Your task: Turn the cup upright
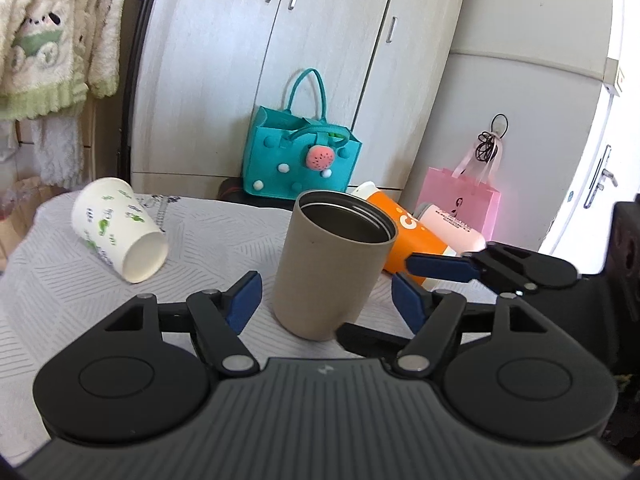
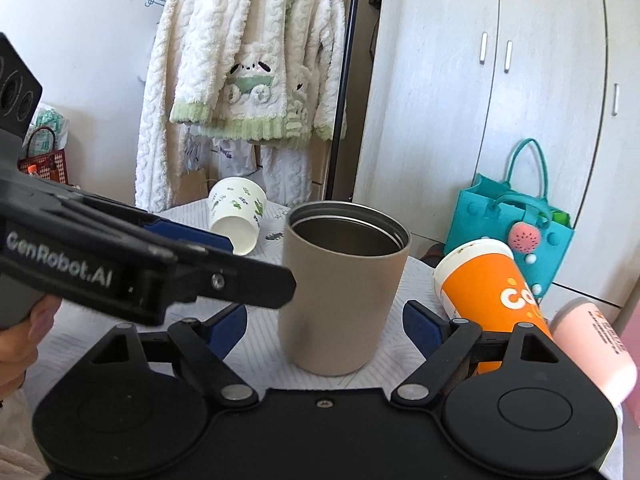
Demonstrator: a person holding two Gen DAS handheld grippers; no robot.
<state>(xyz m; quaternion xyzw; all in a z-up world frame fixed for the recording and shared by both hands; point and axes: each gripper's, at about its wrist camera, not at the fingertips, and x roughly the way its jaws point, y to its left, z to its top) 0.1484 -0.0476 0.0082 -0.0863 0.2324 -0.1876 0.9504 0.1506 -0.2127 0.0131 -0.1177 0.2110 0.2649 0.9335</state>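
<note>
Between both tongs' spread pads — beige cup (image 1: 332, 264) upright, untouched.

Bare cloth (image 1: 52, 292) left of upright tan cup (image 1: 328, 268), right side crowded — orange cup (image 1: 400, 236), pink bottle (image 1: 452, 228).

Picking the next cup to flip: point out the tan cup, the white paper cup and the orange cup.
tan cup (image 1: 328, 276): left wrist view, outer wall, standing upright.
white paper cup (image 1: 116, 220): left wrist view, printed side, lying down.
orange cup (image 2: 492, 300): right wrist view, orange sleeve, lying down.
</note>
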